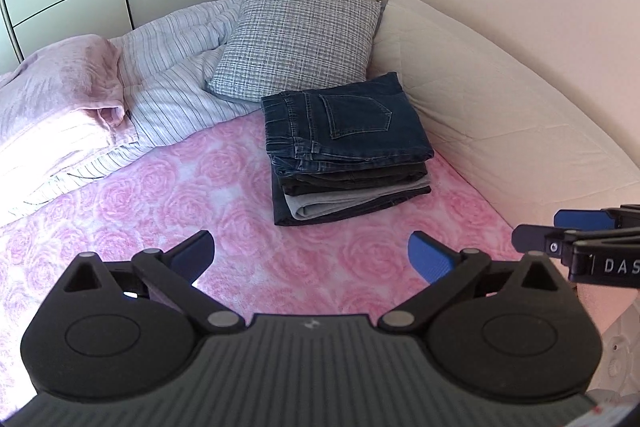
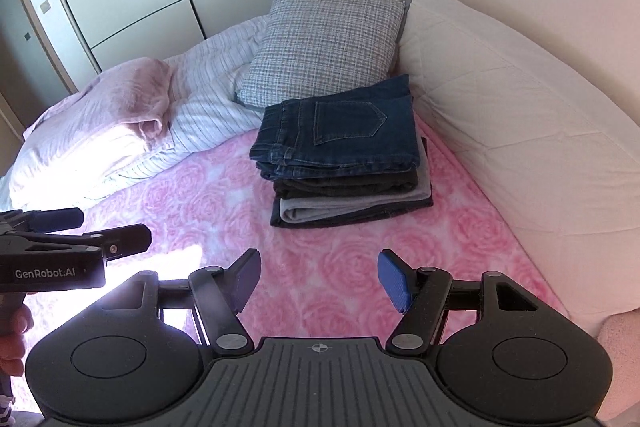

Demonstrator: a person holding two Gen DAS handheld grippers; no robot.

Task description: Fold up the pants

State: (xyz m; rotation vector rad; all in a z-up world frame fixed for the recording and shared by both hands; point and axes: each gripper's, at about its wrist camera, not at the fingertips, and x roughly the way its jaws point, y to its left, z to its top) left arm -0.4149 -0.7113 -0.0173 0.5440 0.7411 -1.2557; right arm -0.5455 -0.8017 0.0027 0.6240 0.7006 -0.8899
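Two grippers nearest, left gripper [image 1: 311,257] and right gripper [image 2: 319,281] both spread wide and holding nothing, over a pink rose blanket [image 1: 200,203], folded pants [image 1: 344,151] stacked beyond them, checked cushion [image 1: 300,39] just behind, white headboard [image 1: 500,99] beside, striped duvet [image 1: 176,67] rumpled opposite.

Bed [image 1: 168,211], folded pants [image 1: 344,155], pillow [image 1: 300,39], blankets [image 1: 80,99]

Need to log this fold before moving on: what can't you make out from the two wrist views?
- Stack of folded pants: its far side and underside are hidden by its own layers, in both views.
- Grey pair: only its edge shows; the blue jeans cover it.
- Right gripper in the left view: cut off by the frame edge.
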